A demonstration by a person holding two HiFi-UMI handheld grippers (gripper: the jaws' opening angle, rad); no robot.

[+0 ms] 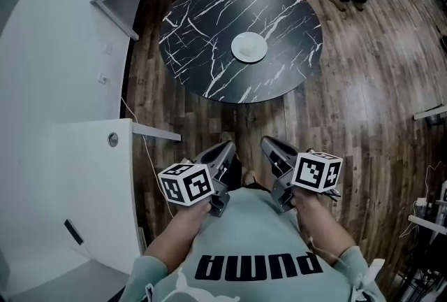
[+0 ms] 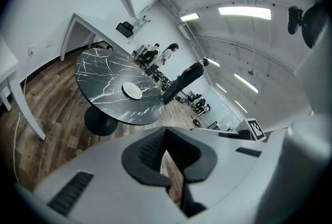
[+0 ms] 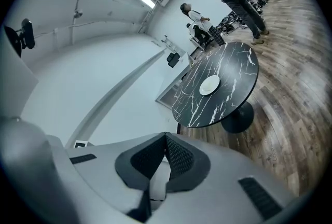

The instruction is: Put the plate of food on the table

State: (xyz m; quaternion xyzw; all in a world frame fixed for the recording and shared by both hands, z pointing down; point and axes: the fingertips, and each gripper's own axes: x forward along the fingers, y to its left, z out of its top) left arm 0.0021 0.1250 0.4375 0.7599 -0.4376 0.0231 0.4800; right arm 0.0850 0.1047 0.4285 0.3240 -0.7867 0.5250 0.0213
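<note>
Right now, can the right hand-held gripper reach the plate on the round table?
Probably not from here: the right hand-held gripper sits by the torso, with a stretch of floor before the table. Nothing blocks the plate.

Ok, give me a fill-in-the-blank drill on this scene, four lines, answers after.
1. The table has a black marble top that is ____ in shape.
2. On it sits one white ____.
3. The left gripper and the right gripper both have their jaws ____, with nothing between them.
4. The floor is laid with ____ planks.

Missing words: round; plate; shut; wood.
</note>
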